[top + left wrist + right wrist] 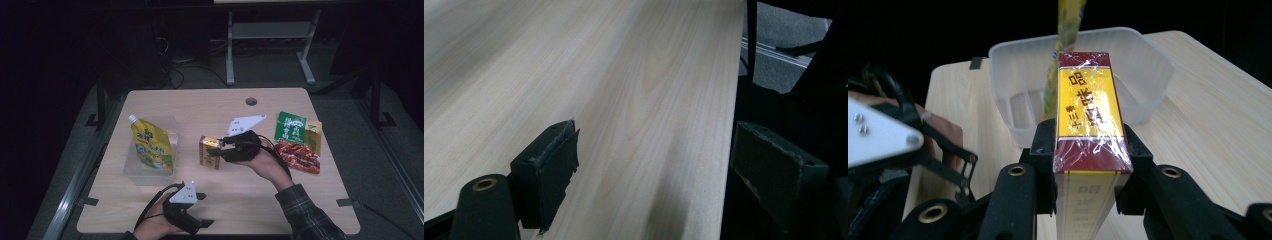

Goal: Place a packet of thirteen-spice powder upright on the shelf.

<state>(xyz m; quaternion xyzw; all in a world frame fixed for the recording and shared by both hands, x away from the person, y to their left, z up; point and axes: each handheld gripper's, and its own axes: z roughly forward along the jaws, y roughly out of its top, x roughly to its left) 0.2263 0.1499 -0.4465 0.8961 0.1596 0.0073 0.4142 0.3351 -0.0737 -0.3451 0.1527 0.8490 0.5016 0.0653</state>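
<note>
Item count, tabletop.
Grippers: 2, the right gripper (218, 146) at centre and the left gripper (201, 210) at 6 o'clock. Boxes: 1, a red-and-yellow box (209, 152) at centre, pressed between the right jaws. Tubs: 1, a clear tub (169, 125) at 9 o'clock. Pouches: 1, a yellow pouch (151, 144) standing in the tub. Packets: 2, a green packet (299, 131) and a red packet (298, 156), overlapping at 3 o'clock. Tables: 1 table (250, 200), with 1 hole (251, 101) at 12 o'clock.
</note>
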